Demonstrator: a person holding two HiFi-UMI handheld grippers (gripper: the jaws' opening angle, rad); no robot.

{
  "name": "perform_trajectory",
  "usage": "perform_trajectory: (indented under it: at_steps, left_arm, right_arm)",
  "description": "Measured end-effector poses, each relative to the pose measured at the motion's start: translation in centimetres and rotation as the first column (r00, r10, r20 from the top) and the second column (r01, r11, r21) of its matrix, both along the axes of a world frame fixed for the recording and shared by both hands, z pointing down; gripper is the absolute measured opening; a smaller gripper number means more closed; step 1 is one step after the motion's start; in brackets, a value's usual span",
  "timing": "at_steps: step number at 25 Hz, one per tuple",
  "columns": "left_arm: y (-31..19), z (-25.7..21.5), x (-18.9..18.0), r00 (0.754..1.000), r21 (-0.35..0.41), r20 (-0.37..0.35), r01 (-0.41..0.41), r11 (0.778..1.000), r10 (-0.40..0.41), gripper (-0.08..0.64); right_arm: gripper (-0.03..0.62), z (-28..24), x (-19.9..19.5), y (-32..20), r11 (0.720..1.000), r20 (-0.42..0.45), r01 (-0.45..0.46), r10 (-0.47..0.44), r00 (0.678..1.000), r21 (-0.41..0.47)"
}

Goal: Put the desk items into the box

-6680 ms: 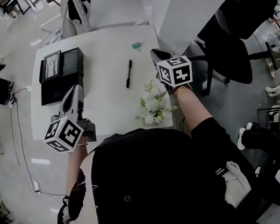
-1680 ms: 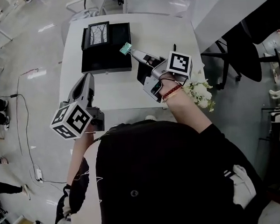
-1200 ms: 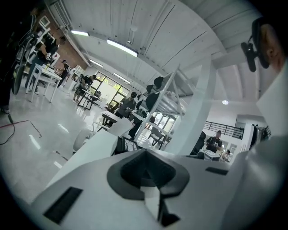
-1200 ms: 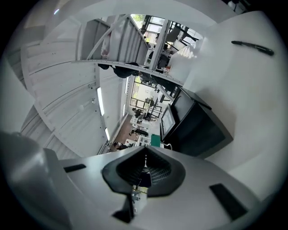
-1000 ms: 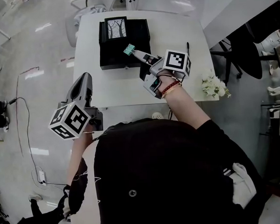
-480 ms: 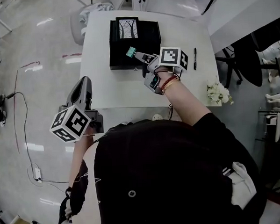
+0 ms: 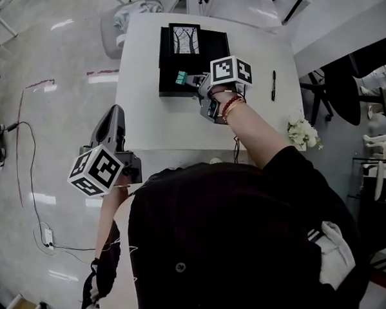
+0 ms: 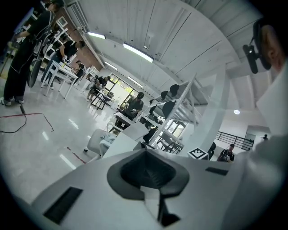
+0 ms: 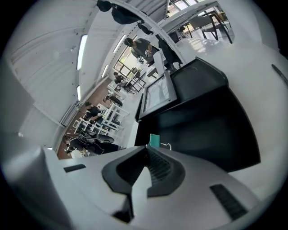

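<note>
My right gripper (image 7: 193, 80) is shut on a teal binder clip (image 7: 180, 77) and holds it over the near part of the black box (image 7: 217, 47) at the far side of the white table (image 7: 165, 123). In the right gripper view the clip (image 9: 154, 140) sticks out just past the closed tips, above the box's dark inside (image 9: 207, 121). A framed picture (image 7: 186, 39) lies in the box's far part. A black pen (image 7: 274, 85) lies on the table to the right. My left gripper (image 7: 115, 117) is shut and holds nothing, by the table's near left edge.
A bunch of white flowers (image 7: 301, 132) lies at the table's right edge. Black office chairs (image 7: 344, 78) stand to the right, and a second white table (image 7: 340, 7) stands behind them. The left gripper view looks out over a hall with desks and people (image 8: 132, 105).
My right gripper has carried the teal clip forward from the table's middle to above the box. The left gripper has stayed put.
</note>
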State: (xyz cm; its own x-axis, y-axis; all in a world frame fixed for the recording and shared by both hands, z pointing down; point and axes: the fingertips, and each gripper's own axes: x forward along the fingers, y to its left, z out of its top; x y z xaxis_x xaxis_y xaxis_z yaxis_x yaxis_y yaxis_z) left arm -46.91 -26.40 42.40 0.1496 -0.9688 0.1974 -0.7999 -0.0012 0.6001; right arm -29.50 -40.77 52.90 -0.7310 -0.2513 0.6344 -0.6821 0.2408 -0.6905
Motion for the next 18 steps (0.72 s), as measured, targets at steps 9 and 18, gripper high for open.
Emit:
perform_trajectory:
  at_steps: [9,18]
  left_arm:
    - [0.2,0.7,-1.5,1.0,-0.004,-0.016,0.023,1.0,-0.023,0.011]
    - [0.5,1.0,-2.0,0.999,-0.008,-0.026,0.037,0.999,-0.037,0.011]
  right_arm:
    - [0.012,2.2,-0.8,0.7,0.999,-0.077,0.041,-0.043,0.996,-0.023]
    - [0.014,3.0,-1.2,0.9,0.999,-0.1,0.039,-0.043,0.994,-0.038]
